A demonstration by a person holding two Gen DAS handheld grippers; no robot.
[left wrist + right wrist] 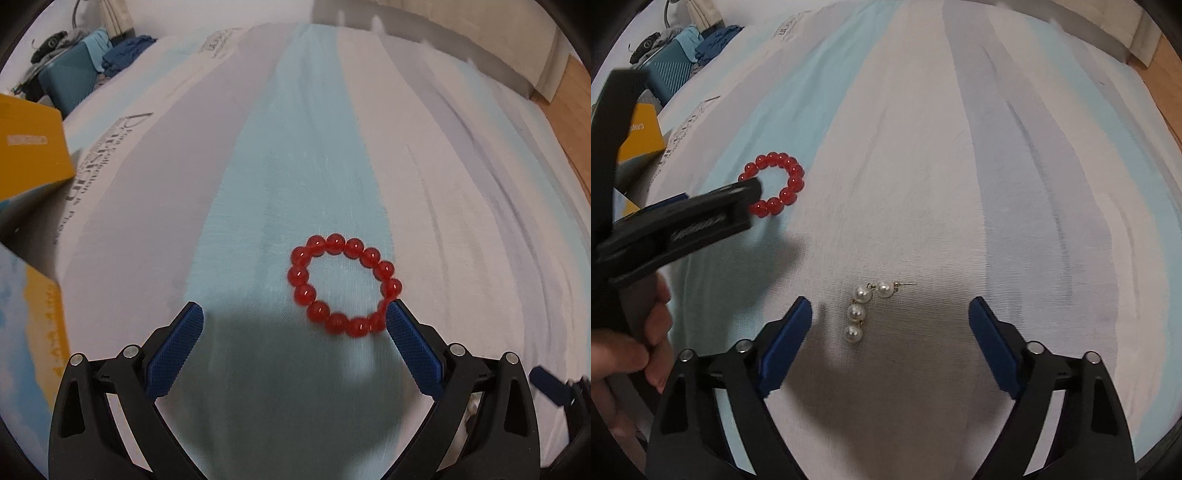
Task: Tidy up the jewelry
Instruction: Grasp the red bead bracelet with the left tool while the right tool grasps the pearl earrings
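Left wrist view. The left gripper (294, 319) points steeply down over a bed sheet (303, 155) of woven cloth striped in pale blue, white and grey. Its jaws stand wide apart and grip nothing; the pads (173, 354) are dark blue with a fine knurled texture. A red bead bracelet (343, 284), a closed ring of glossy translucent round beads, lies flat on the blue stripe just beyond the jaws, toward the right; the right pad's tip overlaps its near right beads, though contact cannot be judged. Printed lettering (77, 173) runs along the sheet at the left, too blurred to read. A yellow box (29, 147) at the far left bears a small white label, also unreadable. A teal suitcase (70, 81) stands far left.

Right wrist view. The right gripper (890, 308) also points downward, jaws spread with nothing clamped. Between them on a white stripe lies a pearl drop earring (866, 306): three round pearls in a chain running near to far, a fourth pearl offset right, its thin metal post pointing right. The left gripper (753, 192) reaches over the bracelet (775, 184), far left, held by a hand (631, 354).
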